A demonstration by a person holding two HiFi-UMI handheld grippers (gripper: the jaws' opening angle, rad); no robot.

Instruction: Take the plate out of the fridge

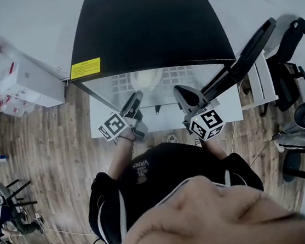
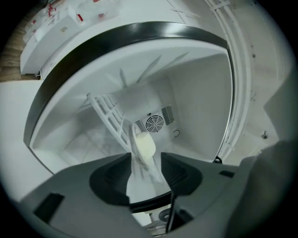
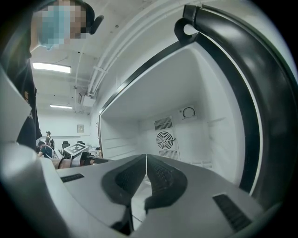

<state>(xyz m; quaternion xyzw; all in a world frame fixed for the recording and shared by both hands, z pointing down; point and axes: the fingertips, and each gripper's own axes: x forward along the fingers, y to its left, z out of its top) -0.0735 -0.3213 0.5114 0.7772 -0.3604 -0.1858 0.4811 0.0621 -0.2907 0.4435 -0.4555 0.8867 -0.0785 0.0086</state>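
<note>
Left tongs (image 2: 144,160) wide open on line with the plate (image 2: 143,148); right tongs (image 3: 145,163) shut and empty.

Left tongs: spread to full width, gripping nothing, aimed level into the open fridge (image 1: 147,31), plate rim lined up with the gap, pads apparently not yet pressing. Plate: pale, lying on the white wire shelf (image 2: 108,114) near the middle of the compartment, in front of the back-wall fan (image 2: 154,123). Right tongs: closed pad to pad, nothing between, held at the opening on the door (image 1: 244,57) side. Treat the plate as rigid and probably ceramic: fairly heavy, smooth enough to slip, breakable if dropped. Take hold at the near rim, one pad above and one below, seated well in. Lift clear of the shelf wires and keep level on withdrawal.
</note>
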